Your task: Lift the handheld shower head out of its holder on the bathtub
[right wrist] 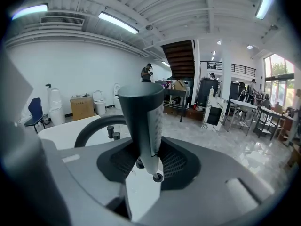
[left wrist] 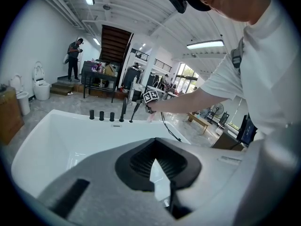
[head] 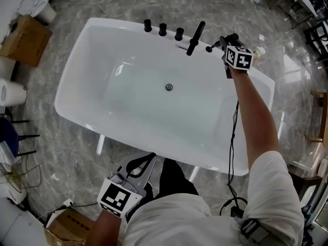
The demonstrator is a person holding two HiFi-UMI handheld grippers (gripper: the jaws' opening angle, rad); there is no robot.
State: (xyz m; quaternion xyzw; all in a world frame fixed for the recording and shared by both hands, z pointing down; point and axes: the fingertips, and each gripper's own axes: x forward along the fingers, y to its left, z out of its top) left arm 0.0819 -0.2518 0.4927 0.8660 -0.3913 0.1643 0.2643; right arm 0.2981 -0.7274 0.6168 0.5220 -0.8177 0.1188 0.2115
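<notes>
A bathroom-fittings showroom hall; a freestanding bathtub (head: pixel 77 81) stands on a grey marble floor (head: pixel 61 152); toilets (left wrist: pixel 41 87) and cardboard boxes (right wrist: pixel 82 106) line the white wall (right wrist: pixel 70 65).

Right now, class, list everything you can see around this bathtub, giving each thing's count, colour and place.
bathtub: one, white, centre of the grey floor.
knobs: three, black, on the far rim.
spout: one, black, right of the knobs.
drain: one, metal, tub bottom.
cardboard boxes: two, brown, floor at upper left and lower left.
cable: one, black, alongside the right arm.
shower head: one, dark, gripped at the far right corner.
right gripper: one, grey, jaws shut on the shower head.
left gripper: one, grey, near rim, jaws together, empty.
</notes>
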